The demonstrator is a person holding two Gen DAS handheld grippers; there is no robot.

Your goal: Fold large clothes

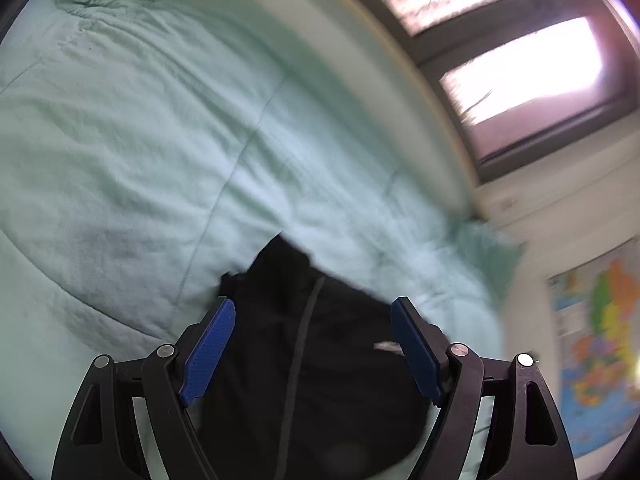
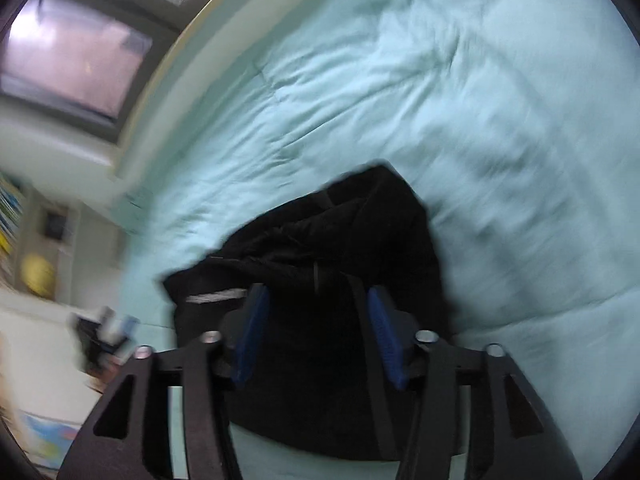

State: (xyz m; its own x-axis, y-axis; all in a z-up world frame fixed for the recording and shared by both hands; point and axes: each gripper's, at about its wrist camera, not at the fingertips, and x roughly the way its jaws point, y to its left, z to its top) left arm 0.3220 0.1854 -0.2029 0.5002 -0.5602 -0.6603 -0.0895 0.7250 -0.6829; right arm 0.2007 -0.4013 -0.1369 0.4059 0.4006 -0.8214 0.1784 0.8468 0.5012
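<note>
Pre-fold: both grippers, left (image 1: 312, 308) and right (image 2: 316, 300), gape empty over bunched garment (image 1: 320, 360) on bed (image 1: 140, 140). Next: grasp edges, spread flat.

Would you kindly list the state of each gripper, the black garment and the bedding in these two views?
Left gripper: open, jaws wide apart above the garment.
Right gripper: open, fingers straddling bunched cloth.
Black fabric garment: crumpled in a heap, not folded.
Pale mint quilted comforter: spread over the bed, lightly wrinkled.
</note>
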